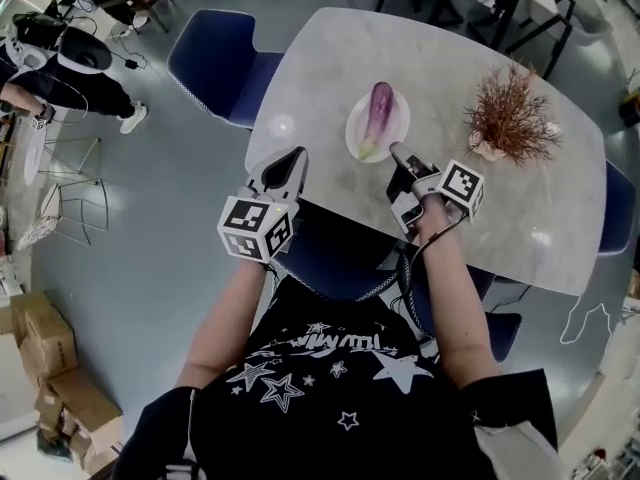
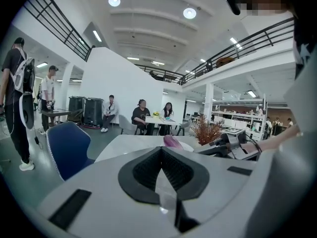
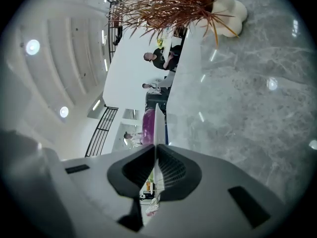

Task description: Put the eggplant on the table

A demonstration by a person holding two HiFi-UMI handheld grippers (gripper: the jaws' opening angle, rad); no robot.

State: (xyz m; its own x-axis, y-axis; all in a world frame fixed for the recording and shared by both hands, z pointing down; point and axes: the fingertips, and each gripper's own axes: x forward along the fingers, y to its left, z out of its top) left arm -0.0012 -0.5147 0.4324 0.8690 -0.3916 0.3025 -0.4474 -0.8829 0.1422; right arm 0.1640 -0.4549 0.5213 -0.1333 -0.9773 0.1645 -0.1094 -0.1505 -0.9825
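The right claw [image 1: 398, 153] pinched the plate [image 1: 353, 138] by its rim, and the eggplant [image 1: 381, 108] lay just left, pointing at the table's [image 1: 330, 58] far edge.

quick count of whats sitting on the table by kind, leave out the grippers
eggplant: 1
plate: 1
dried plant: 1
total: 3
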